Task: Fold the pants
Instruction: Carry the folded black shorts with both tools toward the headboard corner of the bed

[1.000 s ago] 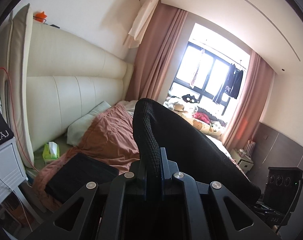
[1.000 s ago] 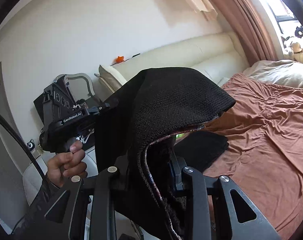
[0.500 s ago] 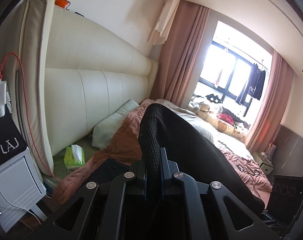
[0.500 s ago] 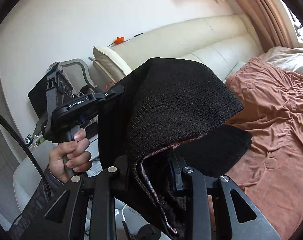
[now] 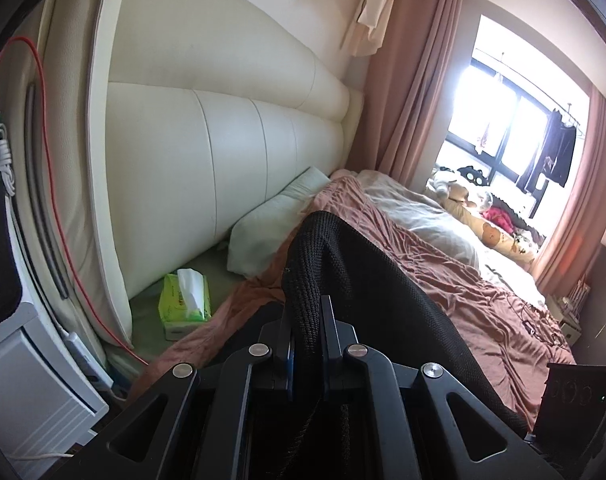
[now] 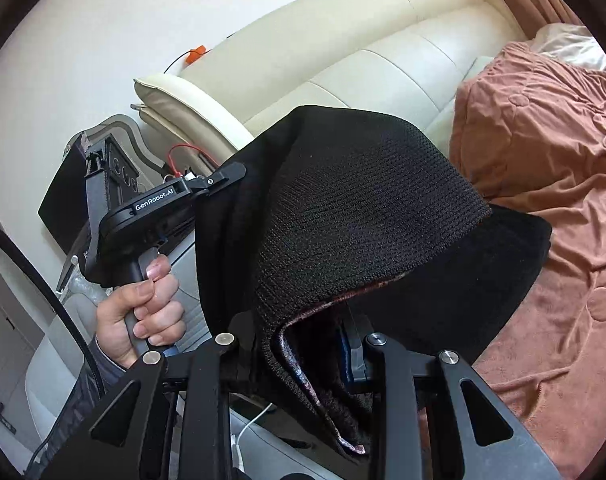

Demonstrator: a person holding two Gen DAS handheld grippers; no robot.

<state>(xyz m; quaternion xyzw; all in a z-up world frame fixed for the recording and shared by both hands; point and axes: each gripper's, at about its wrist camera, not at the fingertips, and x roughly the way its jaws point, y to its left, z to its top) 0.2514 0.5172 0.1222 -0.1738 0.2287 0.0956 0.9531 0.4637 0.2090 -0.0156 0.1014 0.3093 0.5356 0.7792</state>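
I see the bed with its rust-pink bedspread (image 5: 443,264) filling most of both views, and I place everything against it. The cream padded headboard (image 5: 231,168) rises at its head, with pink curtains (image 5: 407,92) and a bright window (image 5: 515,120) beyond the bed's far side. A pale pillow (image 5: 271,232) lies at the head of the bed, against the headboard.

The black knit pants (image 6: 355,208) are held up in the air above the near edge of the bed, between my two tools, and drape down in front of the right wrist camera. A lower fold of them hangs toward the bedspread; I cannot tell whether it touches.

My left gripper (image 5: 306,328) is clamped narrow on a thick rolled edge of the pants. From the right wrist view I see that tool from the side, held by the left hand (image 6: 143,312). My right gripper (image 6: 303,344) is pinched on another part of the pants, its fingers largely buried in fabric.

A green tissue pack (image 5: 185,300) sits on the bed beside the pillow, near the headboard's foot.
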